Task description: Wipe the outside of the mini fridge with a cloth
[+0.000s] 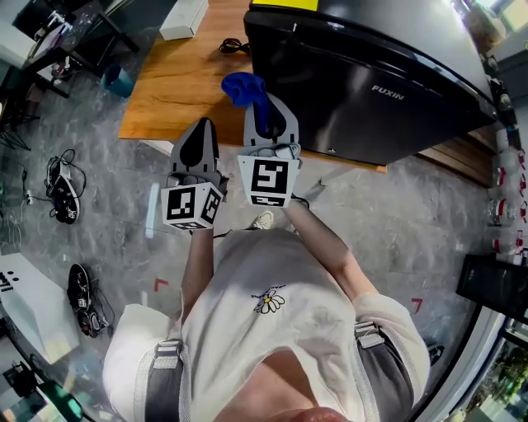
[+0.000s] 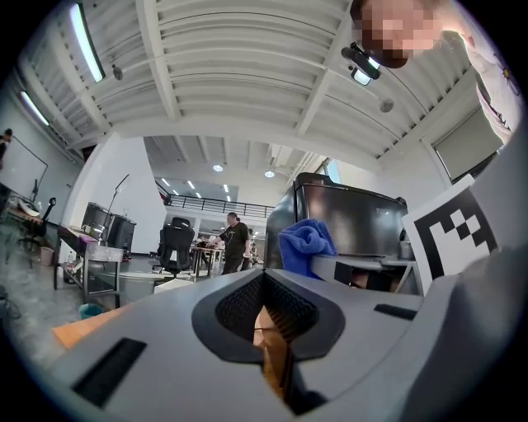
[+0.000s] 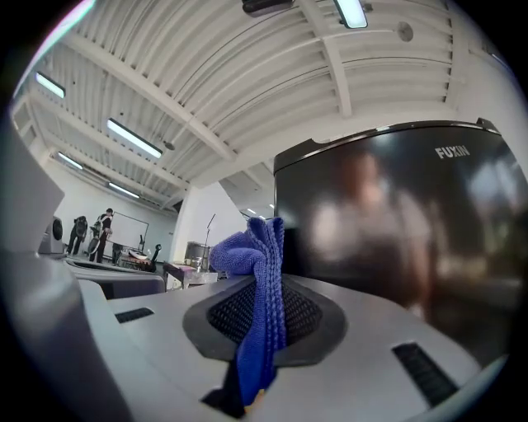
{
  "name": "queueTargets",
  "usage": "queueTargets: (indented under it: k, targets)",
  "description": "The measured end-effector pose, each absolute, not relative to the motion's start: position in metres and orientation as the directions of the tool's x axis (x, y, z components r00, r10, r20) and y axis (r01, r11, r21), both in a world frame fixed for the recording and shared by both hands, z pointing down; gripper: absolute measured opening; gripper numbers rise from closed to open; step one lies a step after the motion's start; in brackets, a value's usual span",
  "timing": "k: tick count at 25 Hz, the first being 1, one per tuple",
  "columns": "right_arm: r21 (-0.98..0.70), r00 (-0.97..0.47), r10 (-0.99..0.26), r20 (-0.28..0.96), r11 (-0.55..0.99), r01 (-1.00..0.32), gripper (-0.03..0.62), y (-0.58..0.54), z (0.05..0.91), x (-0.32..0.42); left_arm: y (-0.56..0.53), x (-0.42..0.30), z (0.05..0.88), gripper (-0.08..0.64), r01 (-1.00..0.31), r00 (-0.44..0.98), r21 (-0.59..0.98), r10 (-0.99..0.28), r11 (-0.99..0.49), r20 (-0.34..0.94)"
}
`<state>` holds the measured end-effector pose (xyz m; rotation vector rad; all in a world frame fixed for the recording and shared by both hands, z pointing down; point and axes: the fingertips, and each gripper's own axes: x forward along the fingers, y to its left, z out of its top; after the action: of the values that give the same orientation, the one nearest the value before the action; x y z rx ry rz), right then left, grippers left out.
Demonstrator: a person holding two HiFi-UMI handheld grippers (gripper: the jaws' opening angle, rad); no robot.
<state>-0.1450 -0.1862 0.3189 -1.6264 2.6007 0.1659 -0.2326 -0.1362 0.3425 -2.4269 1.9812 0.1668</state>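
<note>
At the far left of the head view, shoes (image 1: 66,194) are seen on the grey floor, well apart from the wooden surface (image 1: 165,91). A white box (image 1: 183,18) and a coiled cable (image 1: 233,46) lie at the back of that surface. The left tongs (image 1: 201,130) are held over the surface's front edge. In the left gripper view the left tongs (image 2: 264,276) are pressed together with nothing between them, only a sliver of wood showing through the slit. That view alone shows an office chair (image 2: 176,243) and a standing person (image 2: 235,239) far back in the hall, and it also catches the cloth (image 2: 305,239) from the side. Just to the right, the right tongs (image 1: 268,115) are closed on the blue cloth (image 1: 246,87), whose free end bunches up beyond the tips. The right gripper view confirms this grip: the cloth (image 3: 260,288) is clamped upright in the right tongs (image 3: 262,330). The mini fridge (image 3: 396,222) fills the right half of that view, and its glossy dark front carries the brand lettering and a blurred reflection. In the head view the mini fridge (image 1: 363,74) stands on the right part of the surface. The cloth is just beside its front left corner, but contact cannot be made out. Bare wood is left open to the left of the fridge, between the white box and the front edge. Only a narrow strip of wood is seen in front of the fridge.
</note>
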Motion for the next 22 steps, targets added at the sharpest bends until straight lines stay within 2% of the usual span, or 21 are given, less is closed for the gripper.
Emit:
queueTargets:
  k: [9, 22]
  targets:
    - [0.057, -0.396, -0.91, -0.121, 0.392, -0.918, 0.061, -0.182, 0.317, -0.115, -0.138, -0.234, 0.345, 0.005, -0.978, 0.191, 0.064, -0.978, -0.196, -0.079]
    - [0.126, -0.216, -0.965, -0.149, 0.198, -0.972, 0.061, -0.163, 0.314, 0.001, -0.147, -0.201, 0.346, 0.005, -0.962, 0.262, 0.057, -0.962, -0.267, -0.082]
